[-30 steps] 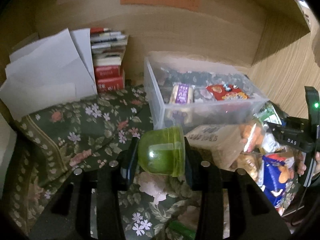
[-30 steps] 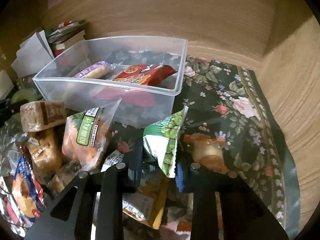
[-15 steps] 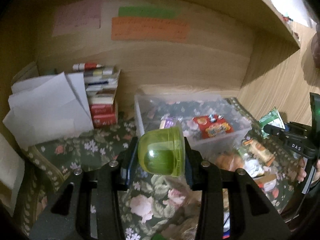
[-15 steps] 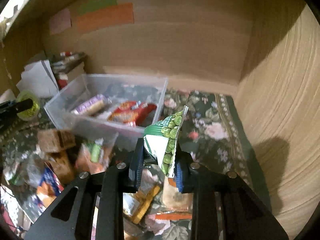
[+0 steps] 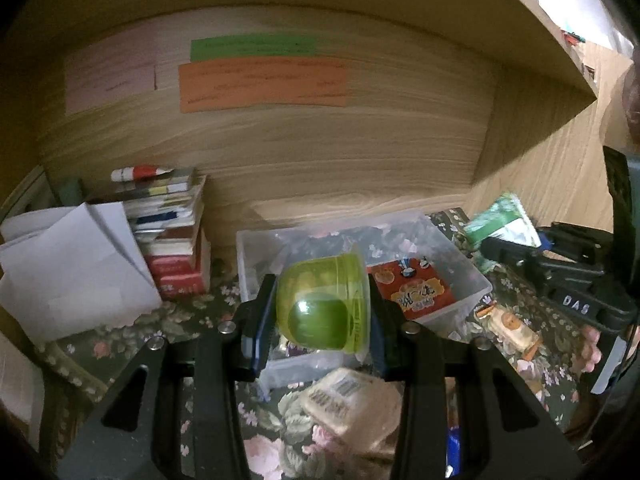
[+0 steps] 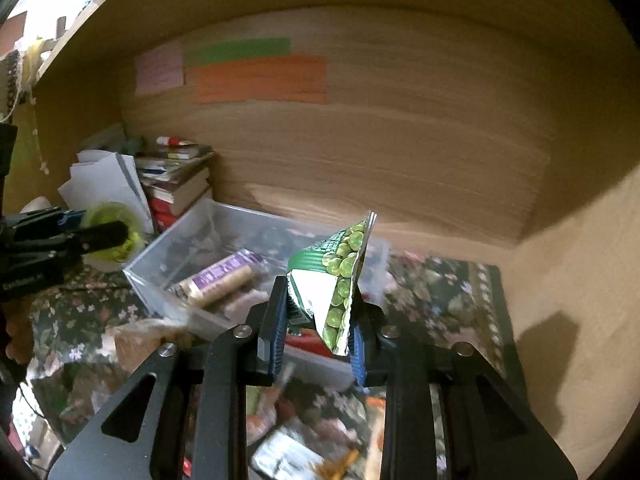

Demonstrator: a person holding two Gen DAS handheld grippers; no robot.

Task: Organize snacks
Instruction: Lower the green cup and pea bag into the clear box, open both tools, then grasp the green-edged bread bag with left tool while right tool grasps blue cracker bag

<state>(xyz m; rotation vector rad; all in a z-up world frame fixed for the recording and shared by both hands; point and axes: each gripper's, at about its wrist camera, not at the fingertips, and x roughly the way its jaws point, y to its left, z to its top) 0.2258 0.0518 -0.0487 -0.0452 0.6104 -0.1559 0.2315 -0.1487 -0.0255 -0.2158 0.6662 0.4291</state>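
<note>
My left gripper (image 5: pixel 322 312) is shut on a green jelly cup (image 5: pixel 324 304) and holds it in the air above the near edge of a clear plastic bin (image 5: pixel 460 276). The bin holds a red snack pack (image 5: pixel 416 292) and a purple-wrapped bar (image 6: pixel 222 276). My right gripper (image 6: pixel 318 324) is shut on a green pea snack bag (image 6: pixel 336 280) and holds it raised over the bin's (image 6: pixel 160 252) near right part. The right gripper also shows at the right of the left wrist view (image 5: pixel 560 276), and the left gripper at the left of the right wrist view (image 6: pixel 60 236).
A floral cloth (image 5: pixel 112 336) covers the shelf floor. Loose snack packs (image 5: pixel 352 404) lie in front of the bin. A stack of books (image 5: pixel 176 240) and white papers (image 5: pixel 68 272) stand at the back left. Wooden walls close the back and right.
Both grippers have risen with their snacks. The left gripper has moved right over the bin's near edge, and the right gripper has lifted the pea bag up from the pile.
</note>
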